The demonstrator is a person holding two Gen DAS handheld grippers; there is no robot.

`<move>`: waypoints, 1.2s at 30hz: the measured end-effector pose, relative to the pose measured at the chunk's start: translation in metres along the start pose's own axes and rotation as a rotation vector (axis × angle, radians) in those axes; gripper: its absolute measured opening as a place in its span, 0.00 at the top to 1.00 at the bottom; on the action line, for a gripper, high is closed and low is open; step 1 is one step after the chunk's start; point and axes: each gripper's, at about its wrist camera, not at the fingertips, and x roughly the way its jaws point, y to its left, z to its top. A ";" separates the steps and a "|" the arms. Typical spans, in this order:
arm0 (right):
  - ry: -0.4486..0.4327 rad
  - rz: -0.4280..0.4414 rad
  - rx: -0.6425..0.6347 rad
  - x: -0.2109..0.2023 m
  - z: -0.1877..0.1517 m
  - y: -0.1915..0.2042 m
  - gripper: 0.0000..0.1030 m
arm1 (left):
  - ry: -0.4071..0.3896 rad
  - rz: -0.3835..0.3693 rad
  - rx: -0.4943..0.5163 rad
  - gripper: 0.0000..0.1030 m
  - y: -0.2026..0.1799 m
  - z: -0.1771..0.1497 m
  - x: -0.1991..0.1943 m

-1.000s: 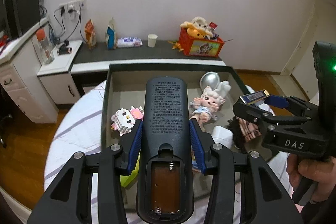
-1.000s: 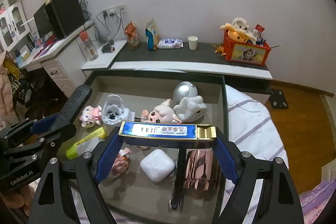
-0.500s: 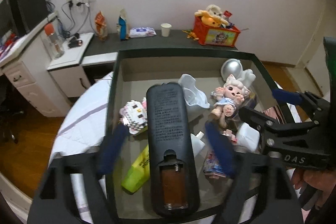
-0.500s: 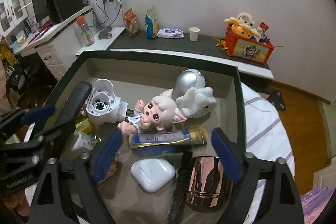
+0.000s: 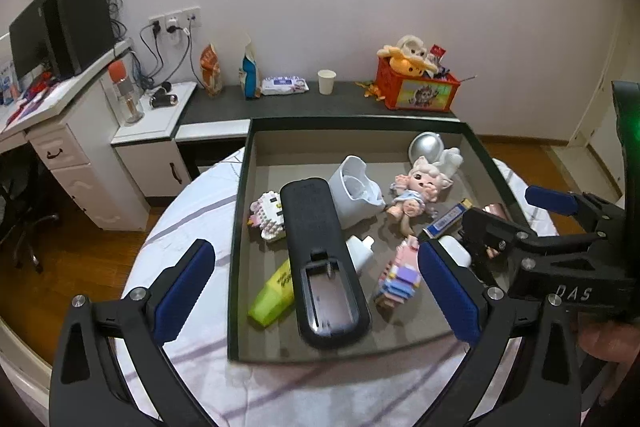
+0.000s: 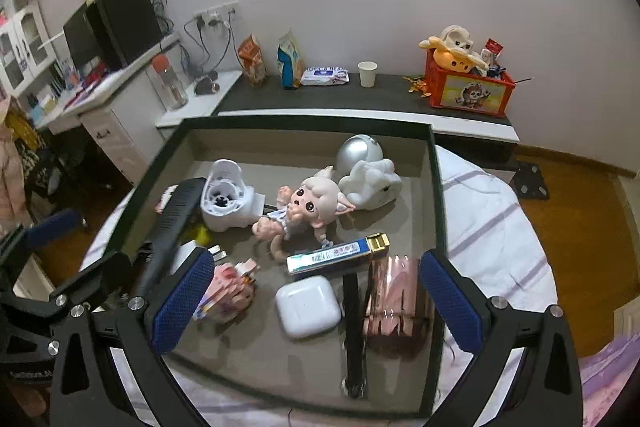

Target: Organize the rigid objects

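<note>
Grippers both hang spread and empty over the dark-rimmed grey tray (image 5: 240, 227): the left gripper (image 5: 316, 291) frames the long black remote control (image 5: 320, 259), which lies back-up with its battery bay open at lower centre of the left view. The right gripper (image 6: 316, 299) frames the blue-and-gold flat rectangular box (image 6: 336, 255) at centre of its view, resting just above the white rounded earbud case (image 6: 308, 307) and beside the shiny rose-gold cup (image 6: 396, 299).
</note>
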 end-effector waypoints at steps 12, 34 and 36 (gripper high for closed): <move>-0.129 0.002 -0.001 -0.096 -0.040 0.018 0.00 | -0.115 0.039 -0.039 0.00 -0.009 -0.043 -0.097; -0.323 -0.014 -0.008 -0.244 -0.183 0.042 0.00 | -0.264 0.134 -0.099 0.00 -0.024 -0.169 -0.246; -0.333 -0.018 -0.012 -0.252 -0.195 0.044 0.00 | -0.276 0.138 -0.093 0.00 -0.028 -0.179 -0.255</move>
